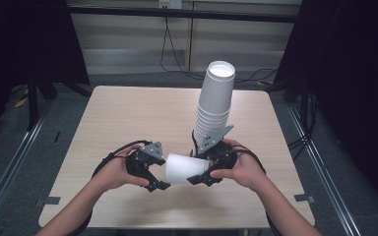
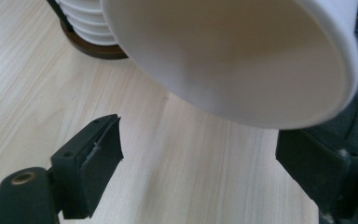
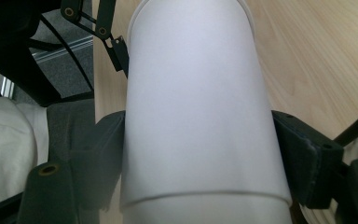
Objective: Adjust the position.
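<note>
A white paper cup [image 1: 183, 168] lies sideways just above the table [image 1: 128, 118], low in the centre of the high view, with its long axis running left to right across the frame. The right gripper [image 1: 200, 178] pinches it: in the right gripper view both black jaws press flat against the cup's [image 3: 198, 116] sides, one at the left and one at the right of the frame.

The left gripper [image 1: 158, 181] sits just left of the cup in the high view, its jaws spread and empty. In the left gripper view the cup [image 2: 242, 60] fills the upper right of the frame, above and beyond the jaws, not between them (the pads touch nothing). So the cup lies to the right of the left gripper, end-on to it, and the right hand [image 1: 243, 169] is the one that has it.

Behind the right gripper, upper centre of the high view, a tall stack [image 1: 215, 103] of white cups stands leaning slightly, mouth ends down on a dark base. The likely next move is to carry the held cup toward that stack, or to hand it to the left gripper.
</note>
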Action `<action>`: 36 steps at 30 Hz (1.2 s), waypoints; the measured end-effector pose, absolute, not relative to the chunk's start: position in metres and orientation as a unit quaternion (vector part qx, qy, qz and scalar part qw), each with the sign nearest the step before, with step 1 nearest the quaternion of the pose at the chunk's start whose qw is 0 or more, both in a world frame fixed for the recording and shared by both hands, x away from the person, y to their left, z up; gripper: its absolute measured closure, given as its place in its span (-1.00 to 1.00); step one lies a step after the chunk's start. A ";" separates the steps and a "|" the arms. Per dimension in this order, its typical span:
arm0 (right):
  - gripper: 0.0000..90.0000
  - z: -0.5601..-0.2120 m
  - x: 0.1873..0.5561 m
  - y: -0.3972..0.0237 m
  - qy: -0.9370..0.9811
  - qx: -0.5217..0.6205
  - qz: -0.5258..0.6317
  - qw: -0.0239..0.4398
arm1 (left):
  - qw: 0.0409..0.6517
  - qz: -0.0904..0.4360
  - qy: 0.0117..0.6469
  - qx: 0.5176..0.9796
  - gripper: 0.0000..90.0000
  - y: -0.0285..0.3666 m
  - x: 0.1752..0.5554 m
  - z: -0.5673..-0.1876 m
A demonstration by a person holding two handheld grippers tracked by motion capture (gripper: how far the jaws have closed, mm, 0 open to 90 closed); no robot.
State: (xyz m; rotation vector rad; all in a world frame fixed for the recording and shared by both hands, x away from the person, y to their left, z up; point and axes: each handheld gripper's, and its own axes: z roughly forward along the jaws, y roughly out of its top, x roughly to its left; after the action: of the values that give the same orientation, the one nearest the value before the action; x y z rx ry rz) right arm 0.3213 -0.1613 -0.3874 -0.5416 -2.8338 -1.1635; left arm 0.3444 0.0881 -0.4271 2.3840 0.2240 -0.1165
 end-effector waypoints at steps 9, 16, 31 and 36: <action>-0.48 -0.385 0.318 -0.158 -0.912 -0.167 -0.374 0.025 | 0.376 -0.028 0.064 0.924 -0.99 0.083 0.346 -0.424; -0.48 -0.385 0.318 -0.158 -0.912 -0.162 -0.376 0.028 | 0.385 -0.039 0.052 0.921 -1.00 0.083 0.347 -0.426; -0.48 -0.386 0.319 -0.156 -0.913 -0.154 -0.376 0.030 | 0.387 -0.043 0.022 0.921 -0.87 0.080 0.346 -0.424; -0.48 -0.385 0.321 -0.158 -0.913 -0.152 -0.377 0.025 | 0.391 -0.043 0.022 0.919 -0.68 0.080 0.345 -0.421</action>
State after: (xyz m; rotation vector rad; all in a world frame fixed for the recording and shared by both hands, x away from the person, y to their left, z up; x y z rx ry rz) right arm 0.3206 -0.1577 -0.3854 -0.4703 -2.8241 -1.1671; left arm 0.3448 0.0804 -0.4208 2.3351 0.0549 -0.1082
